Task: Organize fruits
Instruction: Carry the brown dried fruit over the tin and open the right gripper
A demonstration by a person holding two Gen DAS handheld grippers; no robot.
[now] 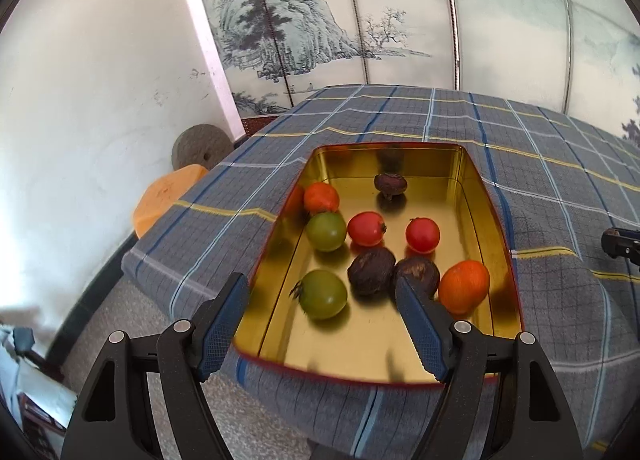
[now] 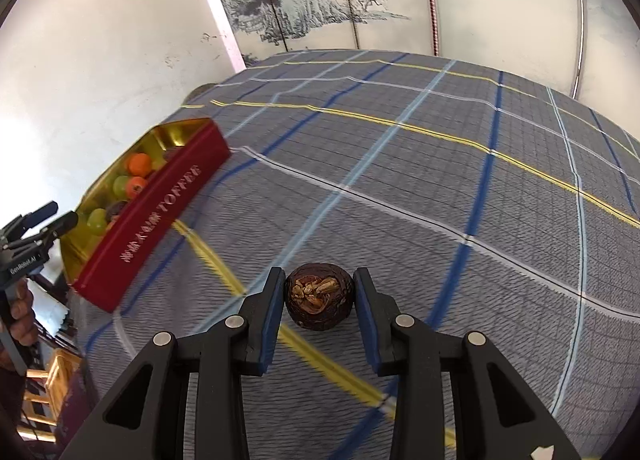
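the right tongs (image 2: 319,296) are nearest, pointing down at the desk (image 2: 420,188) with its grey plaid cloth. their two blue-padded fingers (image 2: 272,320) are drawn close together and clamp a dark brown wrinkled fruit (image 2: 319,302) between them, a pad pressed on each side. the fruit's open end, showing tan dried bits inside, faces the camera. whether it rests on the cloth or hangs just above it i cannot tell.

off to that side's left sits the red toffee tin (image 2: 160,220), gold inside, near the desk's edge, with fruit piled in it.

the left tongs (image 1: 320,290) hang over the near end of the same tin (image 1: 472,188). their jaws stand well apart and grip nothing. the left finger (image 1: 224,324) is outside the tin wall, the right finger (image 1: 420,320) is over the gold floor. a green tomato (image 1: 323,294) lies in the tin between the fingers, touched by neither. just beyond are two dark brown fruits (image 1: 371,271), side by side, the right one partly behind the right finger, and an orange fruit (image 1: 464,286) beside them. farther in are two red tomatoes (image 1: 423,235), a second green tomato (image 1: 326,231) and another orange fruit (image 1: 321,198) against the left wall. one more dark fruit (image 1: 391,183) sits alone near the far end.

beyond the desk stands a painted screen (image 1: 304,28) with mountains and trees.
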